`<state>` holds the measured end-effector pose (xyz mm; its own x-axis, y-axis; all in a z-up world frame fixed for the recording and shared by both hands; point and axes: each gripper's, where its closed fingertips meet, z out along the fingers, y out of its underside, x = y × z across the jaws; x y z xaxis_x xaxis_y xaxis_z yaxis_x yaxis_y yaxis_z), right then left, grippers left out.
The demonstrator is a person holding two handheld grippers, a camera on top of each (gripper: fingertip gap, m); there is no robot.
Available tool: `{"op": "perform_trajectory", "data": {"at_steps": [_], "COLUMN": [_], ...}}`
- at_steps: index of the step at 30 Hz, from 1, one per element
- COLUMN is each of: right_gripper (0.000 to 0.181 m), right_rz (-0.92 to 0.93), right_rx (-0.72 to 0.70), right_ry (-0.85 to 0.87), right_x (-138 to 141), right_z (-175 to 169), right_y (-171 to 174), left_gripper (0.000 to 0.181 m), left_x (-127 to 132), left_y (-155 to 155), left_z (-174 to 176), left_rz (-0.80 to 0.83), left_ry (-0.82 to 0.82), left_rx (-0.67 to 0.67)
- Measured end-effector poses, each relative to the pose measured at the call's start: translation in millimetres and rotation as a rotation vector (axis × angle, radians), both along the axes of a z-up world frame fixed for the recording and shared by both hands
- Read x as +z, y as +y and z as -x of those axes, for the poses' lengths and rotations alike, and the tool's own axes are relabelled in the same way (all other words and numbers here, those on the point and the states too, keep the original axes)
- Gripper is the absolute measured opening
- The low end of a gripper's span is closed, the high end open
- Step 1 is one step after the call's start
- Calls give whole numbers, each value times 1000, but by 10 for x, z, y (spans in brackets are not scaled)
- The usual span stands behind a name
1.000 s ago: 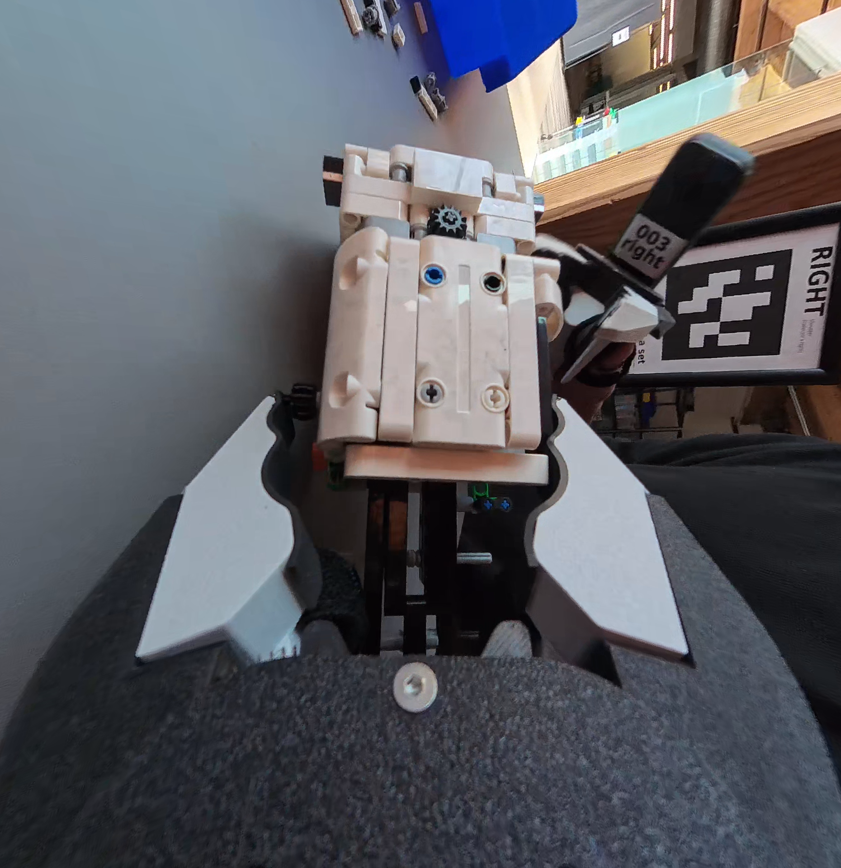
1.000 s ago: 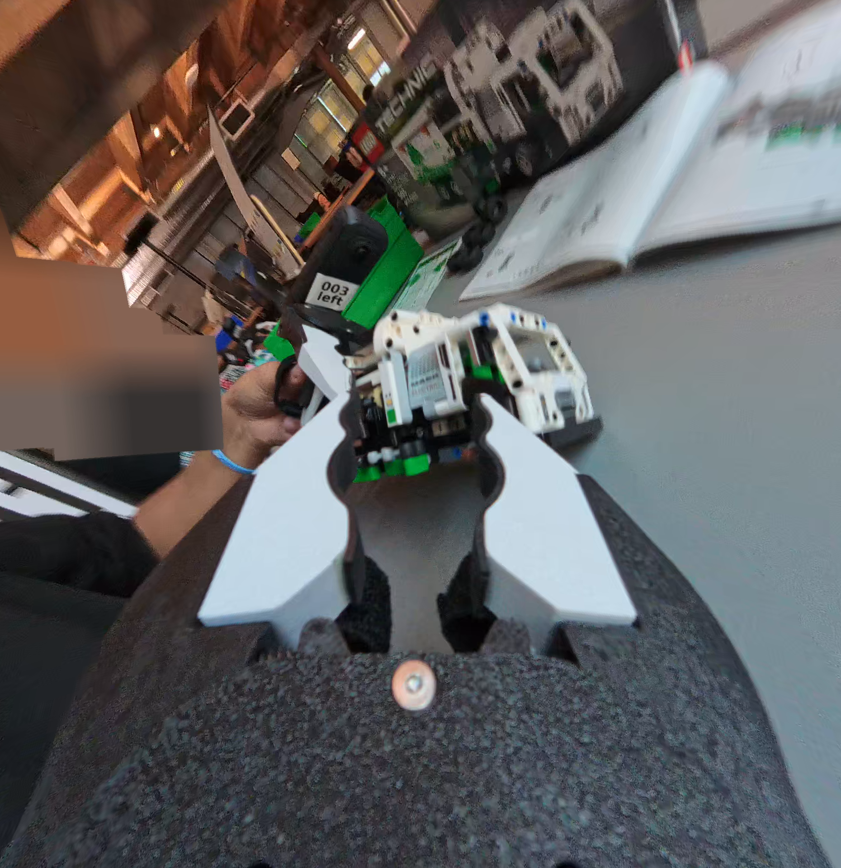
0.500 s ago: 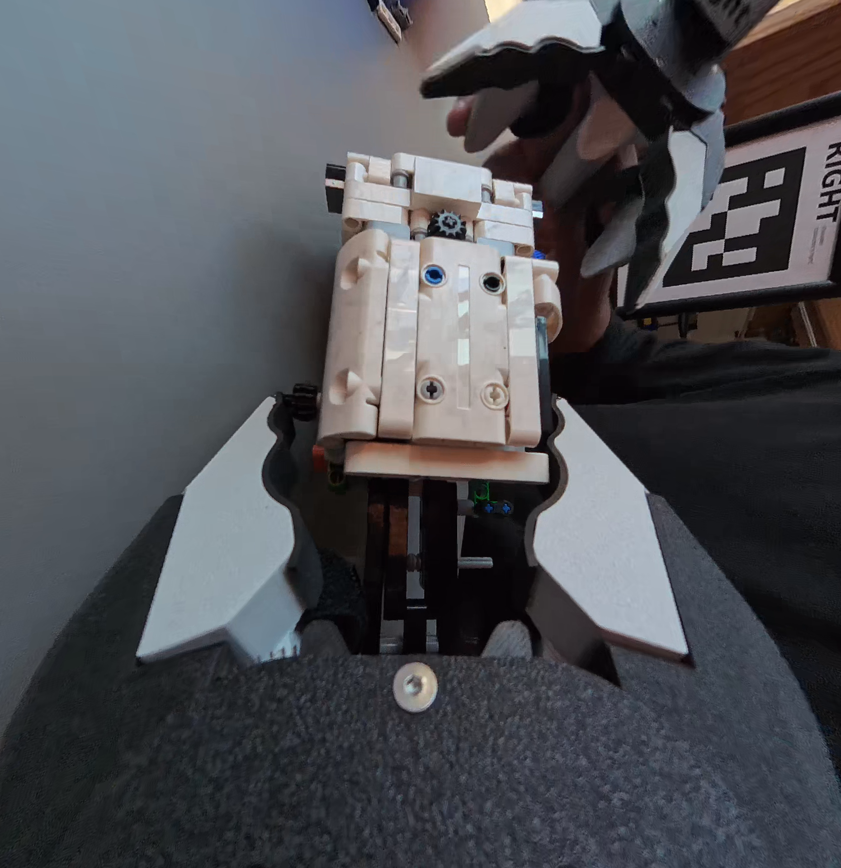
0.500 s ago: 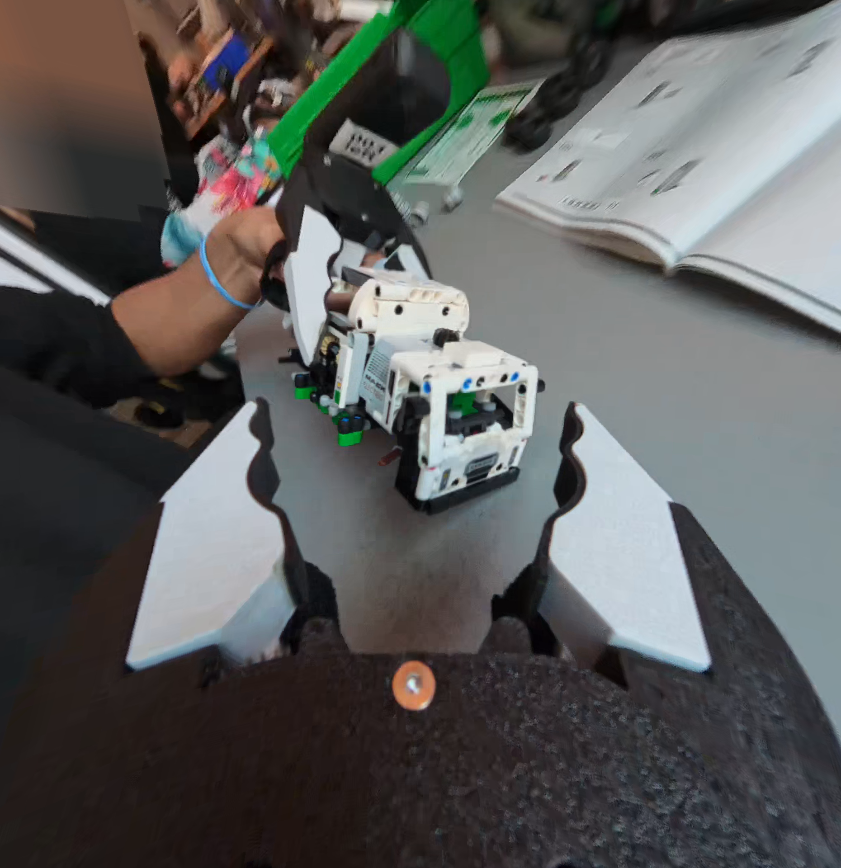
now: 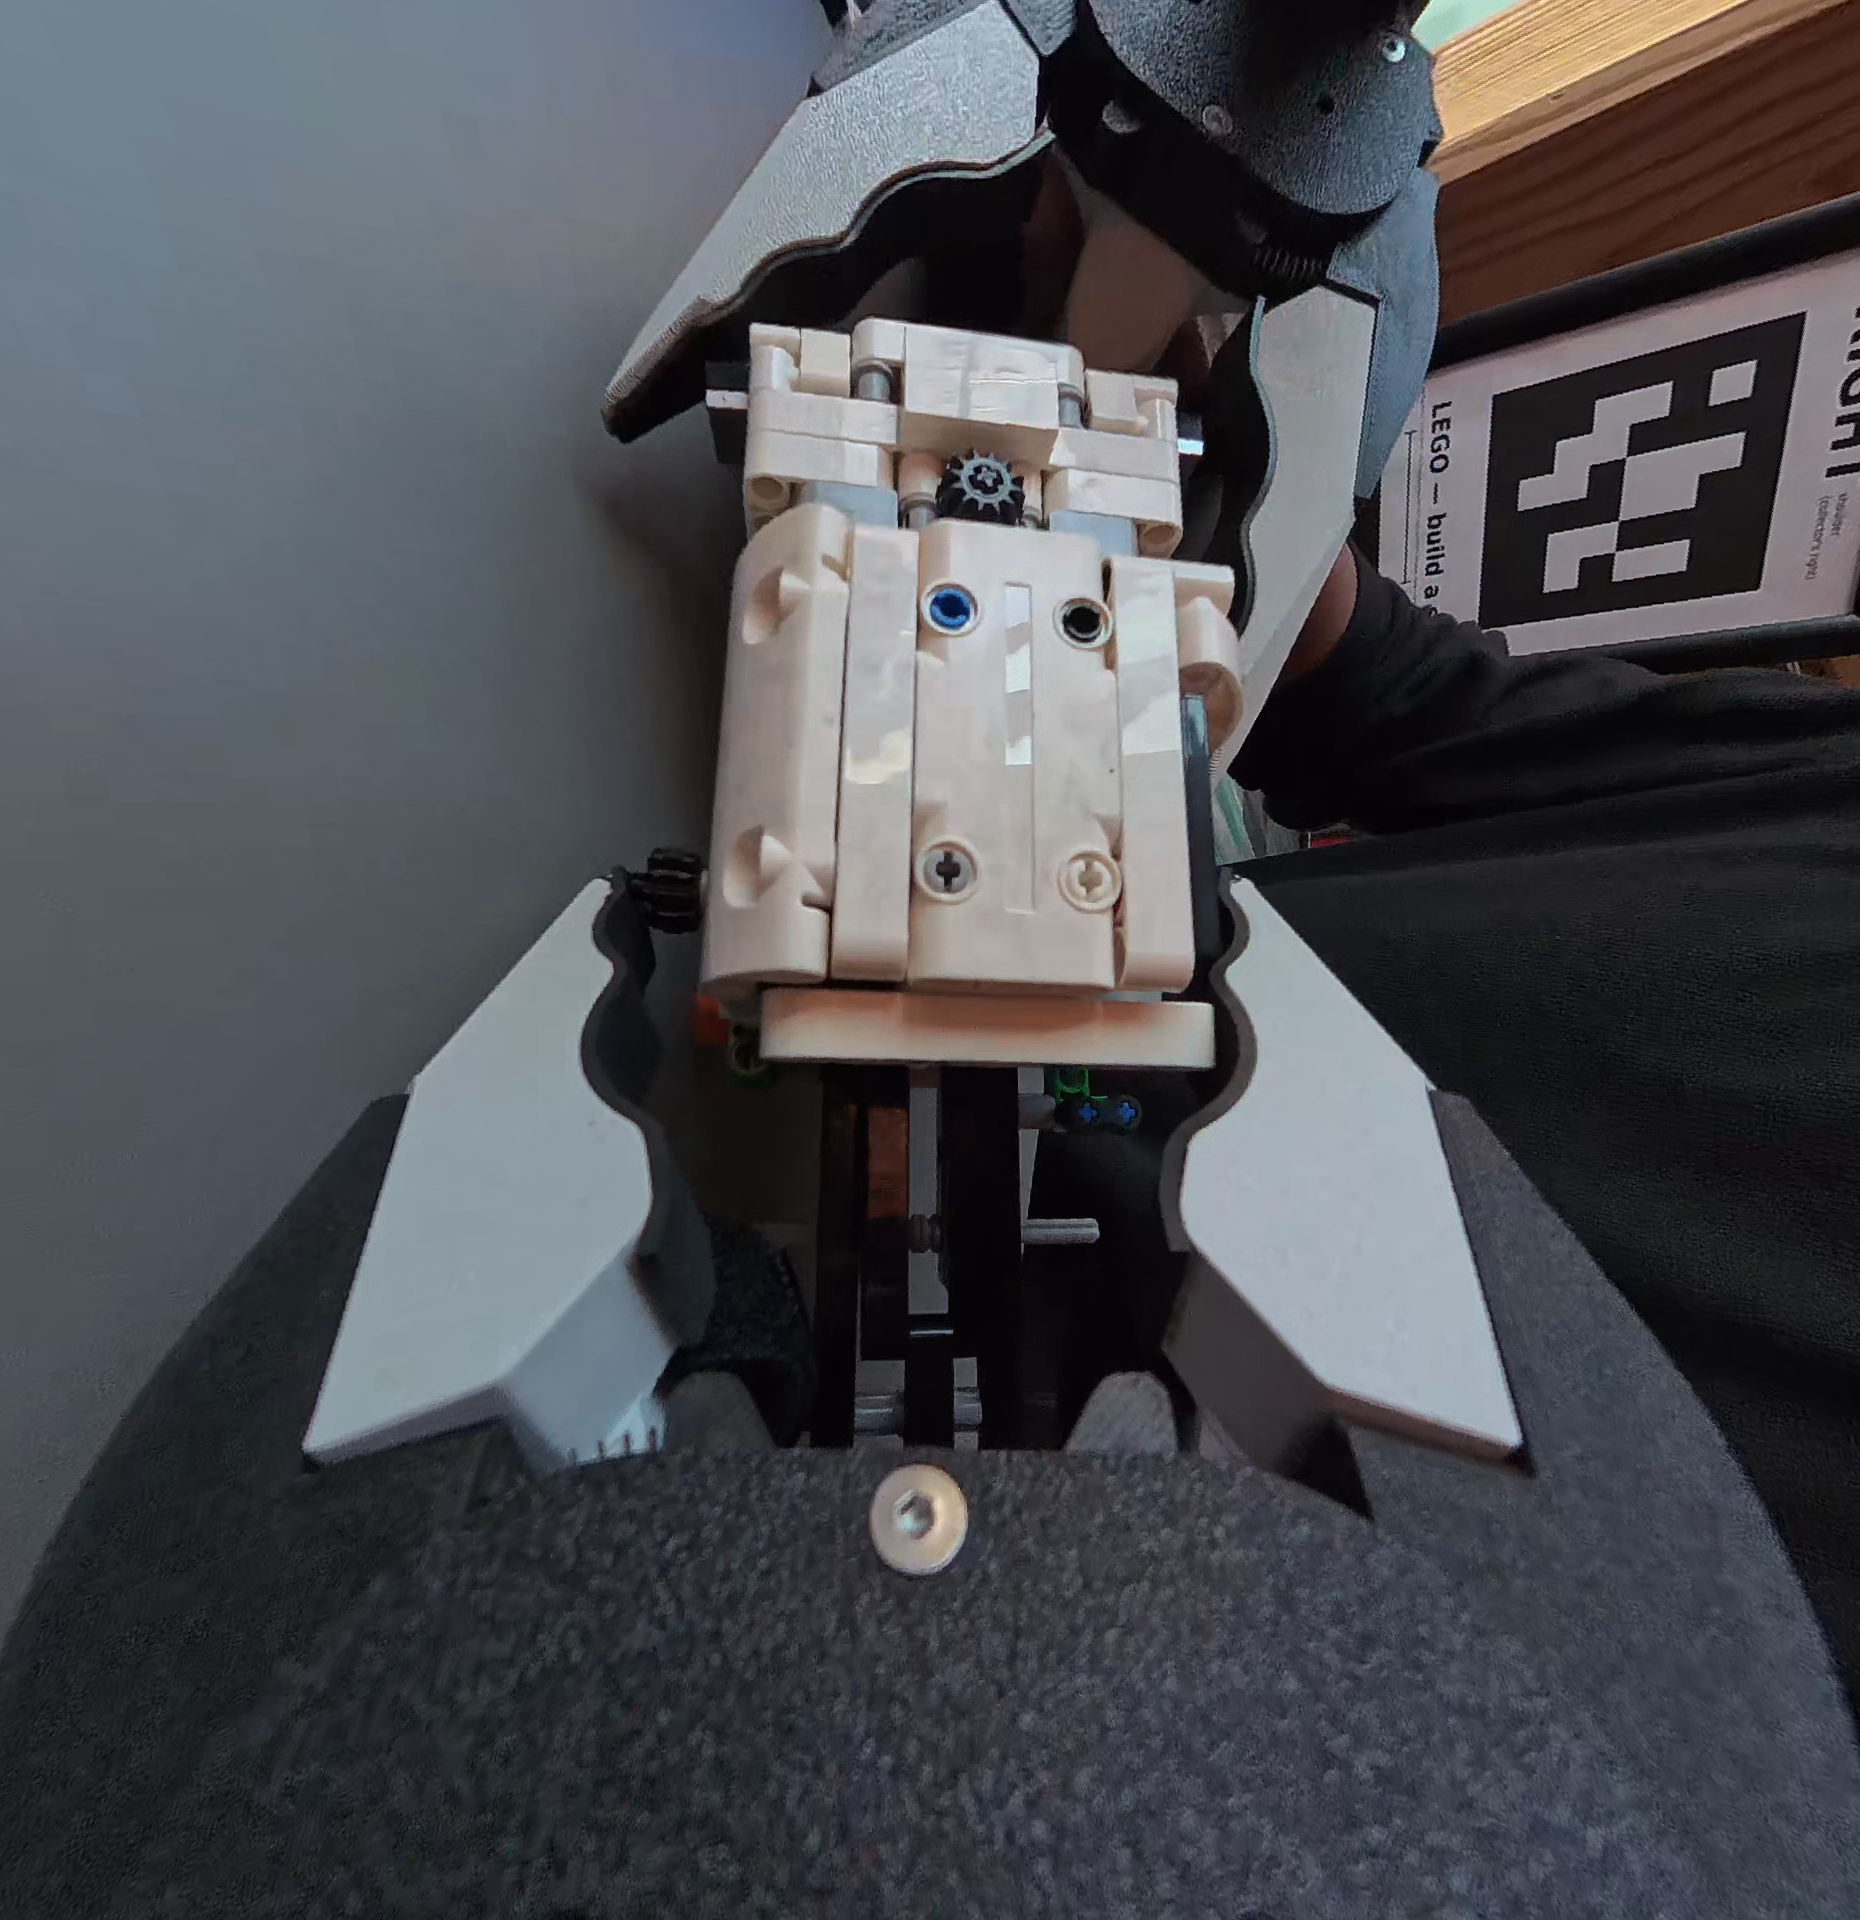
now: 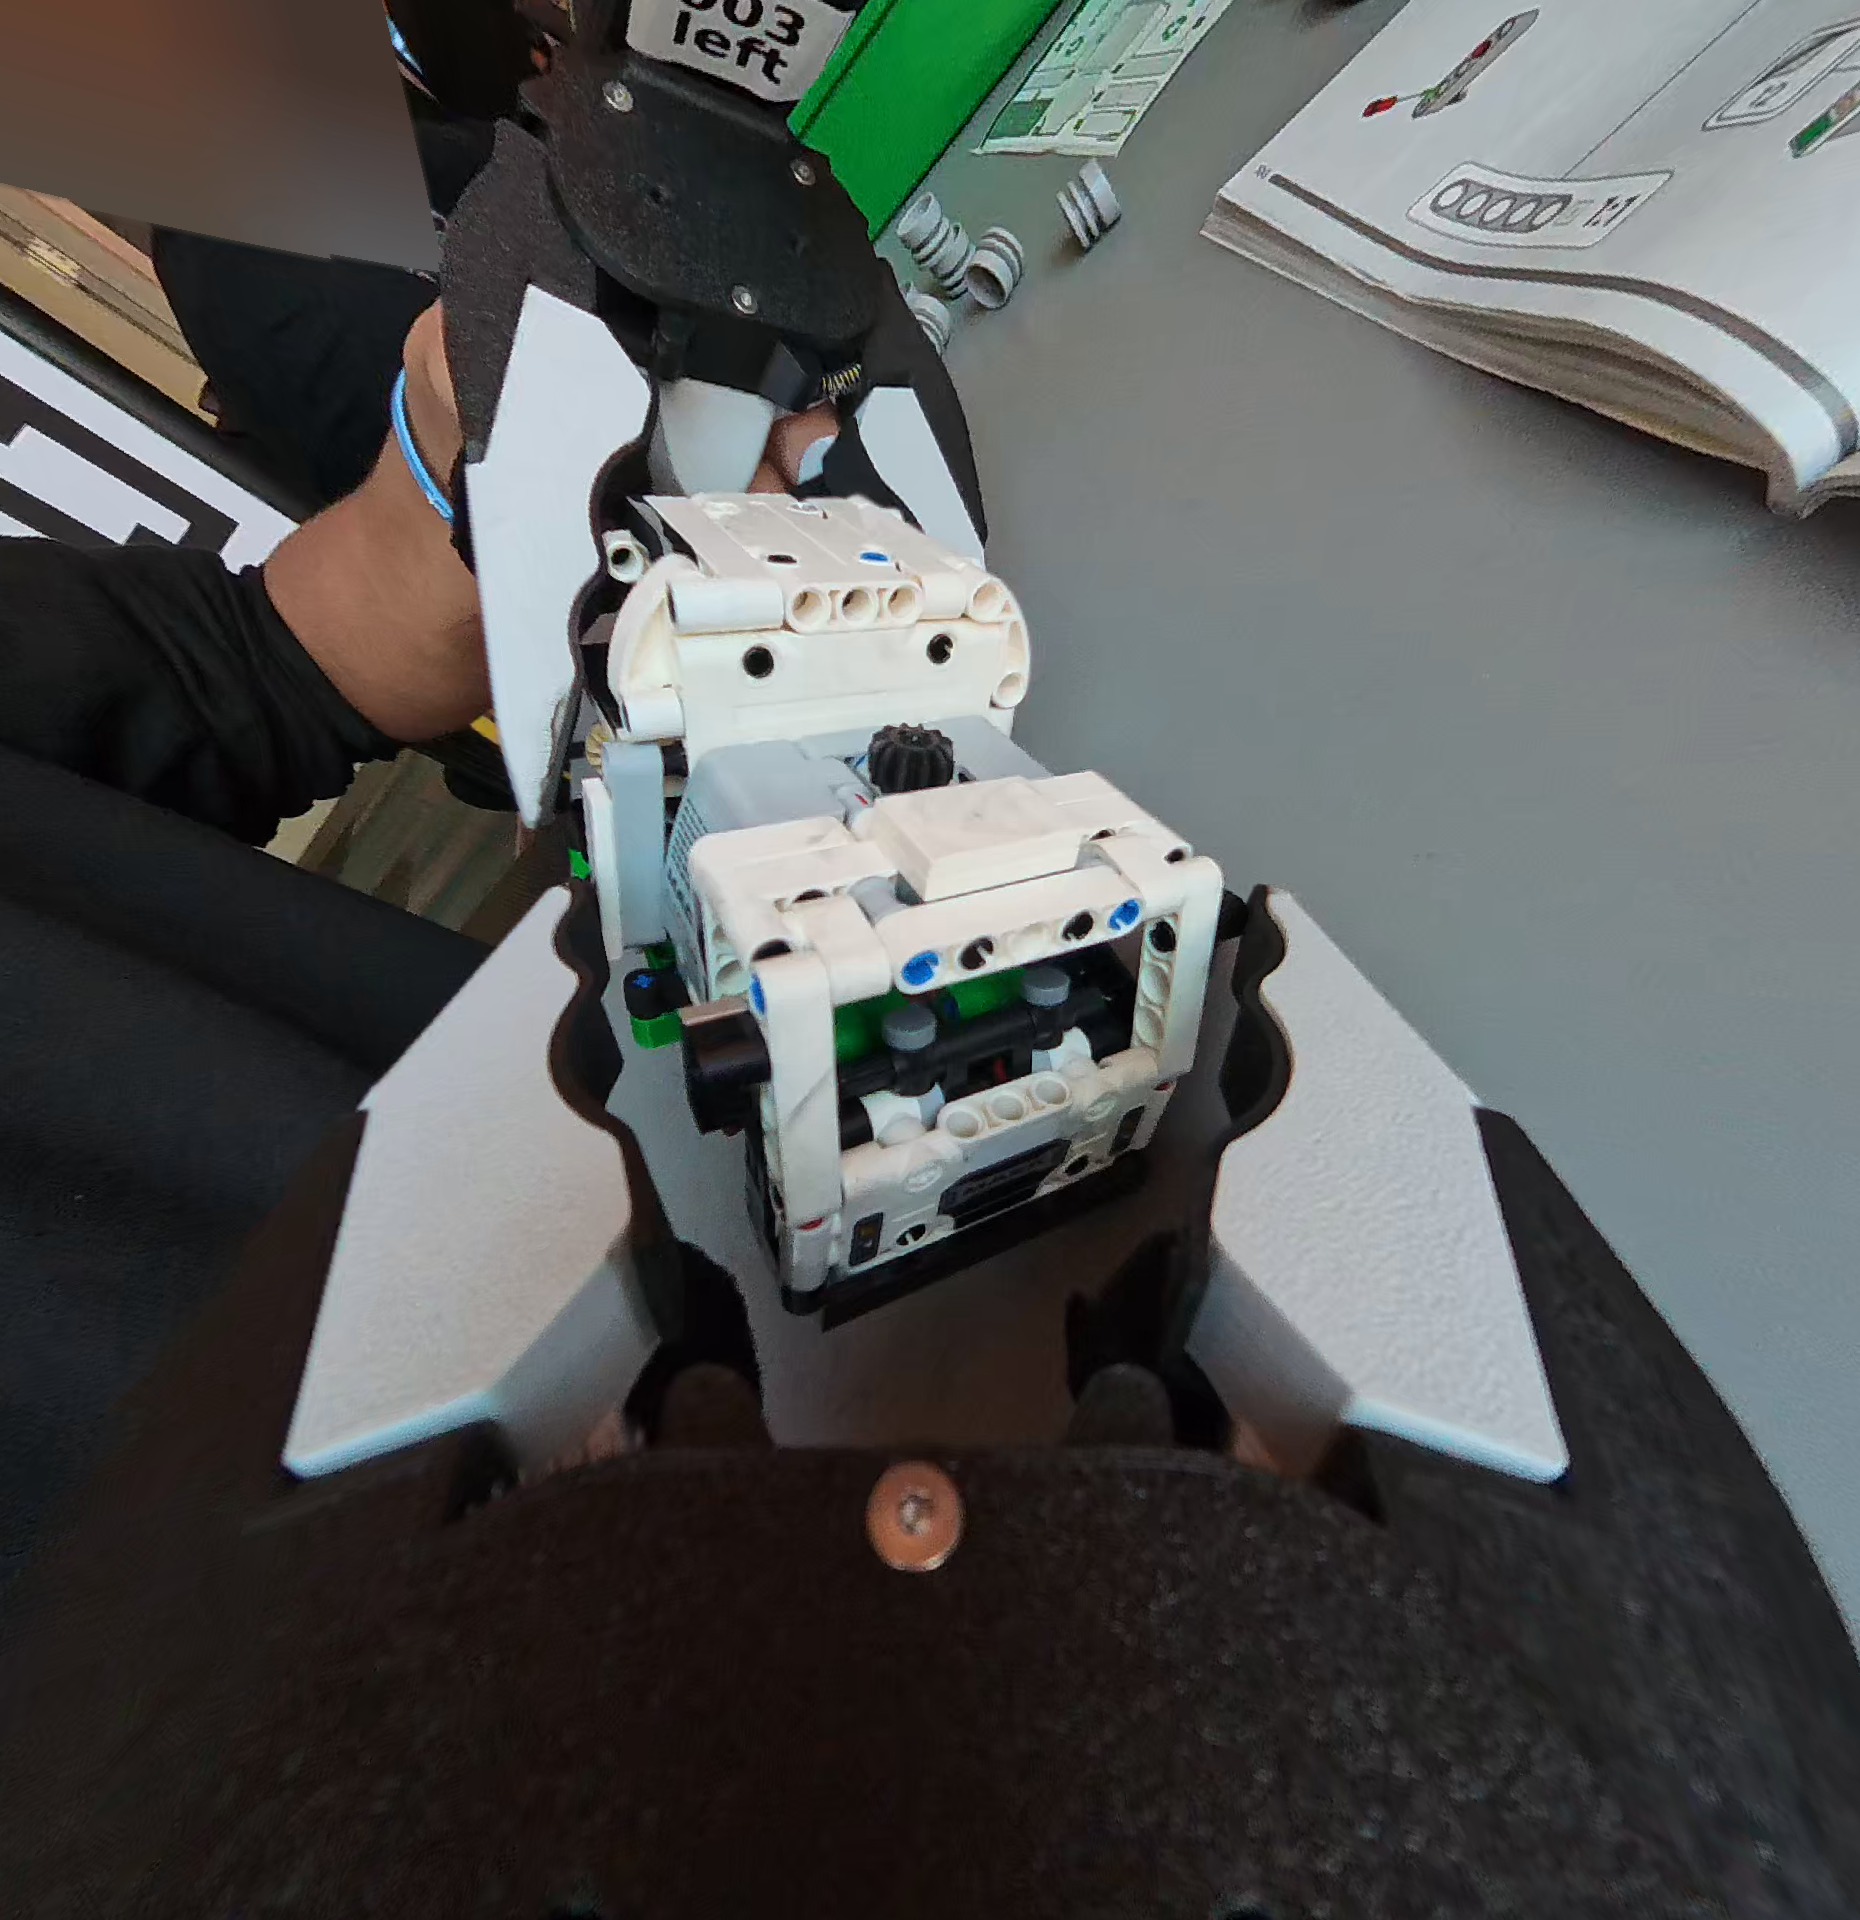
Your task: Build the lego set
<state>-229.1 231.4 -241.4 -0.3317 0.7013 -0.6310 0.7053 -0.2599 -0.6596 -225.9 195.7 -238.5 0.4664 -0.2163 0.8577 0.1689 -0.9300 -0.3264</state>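
Lego truck (image 6: 905, 935) sits on the grey table (image 6: 1528, 727), left gripper (image 5: 915, 997) clamped on its rear, right gripper (image 6: 910, 1039) spread around the cab; likely light, rigid, snap-apart, best gripped on solid beams

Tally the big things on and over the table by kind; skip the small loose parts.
Claw: 2, left claw and right claw
lego truck: 1
instruction booklet: 1
green box: 1
Total: 5
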Motion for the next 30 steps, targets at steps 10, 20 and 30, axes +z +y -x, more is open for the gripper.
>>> {"op": "perform_trajectory", "data": {"at_steps": [10,20,30], "right_gripper": [113,115,110], "right_rz": [-5,44,57], "right_rx": [25,59,6], "right_ry": [-83,-77,-97], "right_x": [-56,36,13], "right_z": [6,-35,21], "right_y": [17,21,48], "left_gripper": [103,103,104], "left_x": [-12,-19,-17], "left_y": [4,-10,5], "left_z": [-6,-14,-24], "left_rz": [30,8,10], "left_ry": [1,43,39], "left_rx": [-5,-5,-2]}}
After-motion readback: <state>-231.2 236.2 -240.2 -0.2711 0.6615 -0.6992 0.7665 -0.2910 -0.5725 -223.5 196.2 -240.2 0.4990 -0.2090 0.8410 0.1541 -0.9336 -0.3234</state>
